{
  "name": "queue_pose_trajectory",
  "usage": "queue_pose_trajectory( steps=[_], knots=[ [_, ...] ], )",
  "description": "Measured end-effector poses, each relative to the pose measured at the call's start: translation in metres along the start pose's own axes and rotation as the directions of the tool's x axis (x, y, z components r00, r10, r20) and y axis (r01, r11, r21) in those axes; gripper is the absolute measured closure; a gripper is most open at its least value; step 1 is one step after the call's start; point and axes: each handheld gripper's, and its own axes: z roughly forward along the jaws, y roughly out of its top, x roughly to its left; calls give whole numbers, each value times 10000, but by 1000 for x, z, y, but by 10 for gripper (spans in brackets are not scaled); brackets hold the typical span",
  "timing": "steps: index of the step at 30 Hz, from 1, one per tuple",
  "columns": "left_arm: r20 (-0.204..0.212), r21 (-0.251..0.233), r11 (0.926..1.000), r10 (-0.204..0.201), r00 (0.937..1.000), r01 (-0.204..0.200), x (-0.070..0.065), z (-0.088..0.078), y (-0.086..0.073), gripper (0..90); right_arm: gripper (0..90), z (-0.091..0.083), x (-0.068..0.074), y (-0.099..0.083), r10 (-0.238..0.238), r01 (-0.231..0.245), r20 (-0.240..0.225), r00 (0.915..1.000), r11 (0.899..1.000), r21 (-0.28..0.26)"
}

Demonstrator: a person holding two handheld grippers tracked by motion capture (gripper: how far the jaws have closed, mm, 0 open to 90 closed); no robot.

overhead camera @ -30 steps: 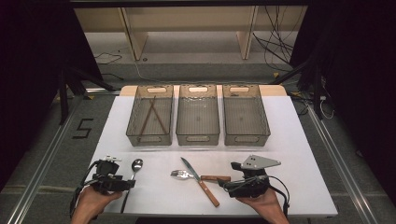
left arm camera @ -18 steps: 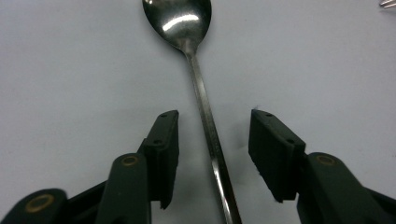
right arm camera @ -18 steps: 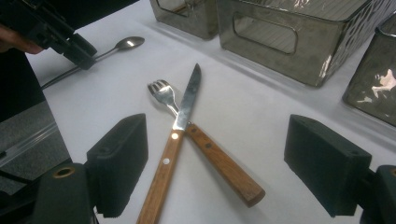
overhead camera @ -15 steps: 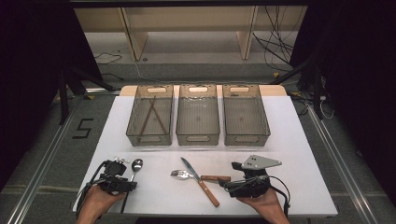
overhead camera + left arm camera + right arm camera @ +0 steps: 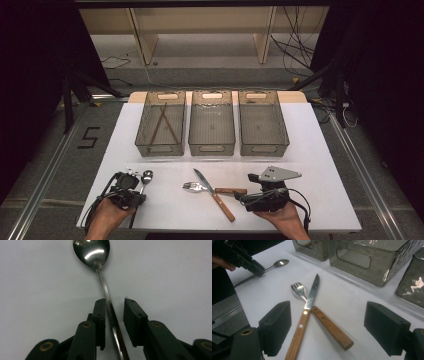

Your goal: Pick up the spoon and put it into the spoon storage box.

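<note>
A steel spoon (image 5: 146, 176) lies at the front left of the white table, bowl pointing away from me. My left gripper (image 5: 138, 195) straddles the handle of the spoon (image 5: 92, 252). Its jaws have just been closing: the left pad (image 5: 100, 315) is at the handle and a gap remains at the right pad (image 5: 133, 320). A wooden-handled knife (image 5: 212, 192) lies across a fork (image 5: 192, 186) at front centre. My right gripper (image 5: 245, 197) rests wide open just right of their handles, with the knife (image 5: 310, 297) and fork (image 5: 298, 288) lying ahead of the jaws, untouched.
Three clear grey bins stand side by side across the middle of the table (image 5: 310, 165): left (image 5: 160, 148), middle (image 5: 212, 148) and right (image 5: 264, 148). The left bin holds two brown chopsticks (image 5: 162, 125). Floor and cables lie beyond the far edge.
My left gripper has shifted a little right over the spoon's handle and its jaws have narrowed around it. The right gripper, knife and fork have not moved.
</note>
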Motion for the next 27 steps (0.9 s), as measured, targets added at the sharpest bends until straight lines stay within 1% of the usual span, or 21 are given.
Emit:
queue_pose_trajectory(
  steps=[5, 10, 12, 14, 17, 20, 21, 23, 26, 27],
  knots=[
    [50, 67, 10000, -25, 10000, 25, 1, 0, 1, 767, 226, -1, -1, 0, -15, 15, 29, 10000, 10000, -13],
    [170, -43, 9997, -250, 9995, 251, 4, 0, 0, 802, 227, -2, -1, -1, -4, 4, 46, 10000, 10000, -36],
    [237, -33, 9997, -254, 9994, 254, 6, -1, 0, 818, 227, -2, -1, -1, 4, -4, 46, 10000, 10000, -34],
    [252, -95, 9993, -360, 9990, 362, 8, -1, -1, 827, 227, -2, -1, -1, 0, 0, 30, 10000, 10000, -31],
    [299, -81, 9992, -388, 9988, 391, 10, -1, -2, 833, 228, -2, -1, -1, 1, -1, 25, 10000, 10000, -37],
    [502, -173, 9981, -574, 9971, 583, 14, -1, -2, 836, 228, -2, -2, -1, 4, -4, 31, 10000, 10000, -38],
    [578, -128, 9982, -579, 9966, 587, 16, -2, -3, 837, 229, -2, -2, -1, 0, 0, 36, 10000, 10000, -20],
    [572, -220, 9974, -668, 9961, 682, 17, -2, -3, 841, 229, -2, -2, -1, 9, -9, 35, 10000, 10000, -41],
    [736, -283, 9961, -812, 9940, 835, 20, -3, -4, 844, 230, -2, -2, -1, 17, -17, 25, 10000, 10000, -41],
    [734, -296, 9961, -802, 9941, 825, 21, -4, -4, 846, 230, -2, -2, -1, 22, -22, 25, 10000, 10000, -47]
  ],
)
